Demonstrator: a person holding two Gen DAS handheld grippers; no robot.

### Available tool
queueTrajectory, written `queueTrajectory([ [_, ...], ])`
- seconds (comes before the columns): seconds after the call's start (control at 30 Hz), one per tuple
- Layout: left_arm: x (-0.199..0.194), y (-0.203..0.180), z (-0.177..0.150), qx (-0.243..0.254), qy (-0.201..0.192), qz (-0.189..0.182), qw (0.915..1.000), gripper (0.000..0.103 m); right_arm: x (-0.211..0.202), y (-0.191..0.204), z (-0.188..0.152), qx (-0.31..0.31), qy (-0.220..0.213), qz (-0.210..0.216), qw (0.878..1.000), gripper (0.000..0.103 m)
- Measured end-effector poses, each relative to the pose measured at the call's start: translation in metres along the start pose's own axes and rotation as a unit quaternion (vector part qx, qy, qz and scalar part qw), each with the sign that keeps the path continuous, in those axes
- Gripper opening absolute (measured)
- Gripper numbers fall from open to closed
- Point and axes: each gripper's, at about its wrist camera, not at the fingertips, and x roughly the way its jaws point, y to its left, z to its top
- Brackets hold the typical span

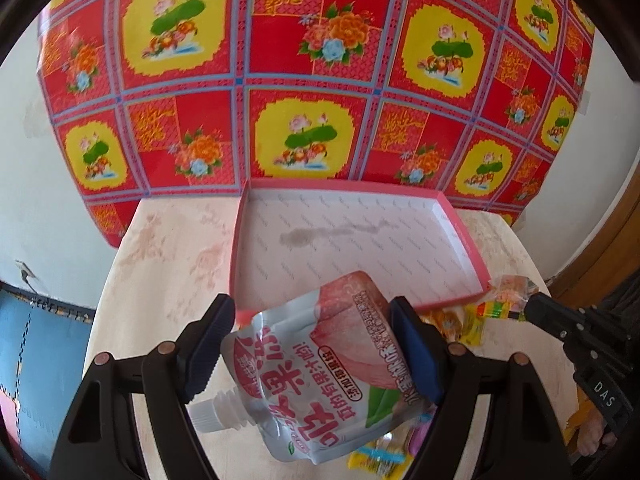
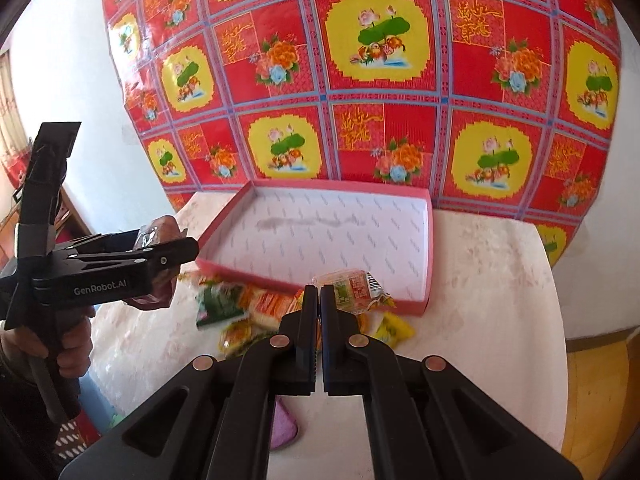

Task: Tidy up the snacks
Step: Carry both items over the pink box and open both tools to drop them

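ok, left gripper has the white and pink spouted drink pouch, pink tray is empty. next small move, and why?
Probably carry the white and pink spouted drink pouch forward over the pink shallow cardboard tray and lower it in. The left gripper already clamps it above the table, and the tray ahead holds nothing.

We see a white wall (image 1: 48, 184) in the upper half of the frame, and a big red and yellow flowered cloth (image 1: 312, 80) hangs on it. In the lower half is the pale marbled surface (image 2: 492, 280). Blue floor (image 1: 44, 344) shows at lower left, yellow floor (image 2: 600, 400) at lower right. Daylight is bright.
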Motion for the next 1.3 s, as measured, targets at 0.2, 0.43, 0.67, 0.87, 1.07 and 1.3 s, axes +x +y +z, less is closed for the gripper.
queueTrajectory([
  [0.2,0.017,-0.006,0.023,0.009,-0.008,0.001,0.9999,0.082,0.016,-0.009,0.022,-0.006,-0.006,-0.003,1.000,0.003],
  [0.43,0.047,-0.009,0.047,0.018,-0.008,0.008,0.9998,0.082,0.043,-0.017,0.050,-0.011,-0.011,-0.006,1.000,0.003],
  [0.67,0.084,-0.008,0.063,0.024,0.006,0.013,0.9996,0.082,0.083,-0.030,0.069,0.002,-0.003,-0.007,1.000,0.003],
  [0.87,0.115,-0.004,0.070,0.019,0.024,0.016,0.9994,0.082,0.112,-0.044,0.077,0.009,0.004,-0.016,1.000,0.003],
  [1.07,0.140,-0.002,0.074,0.016,0.034,0.025,0.9990,0.082,0.138,-0.054,0.080,0.012,0.018,-0.022,1.000,0.003],
  [1.3,0.165,-0.002,0.075,0.018,0.051,0.041,0.9977,0.082,0.162,-0.060,0.082,0.017,0.030,-0.029,0.999,0.003],
])
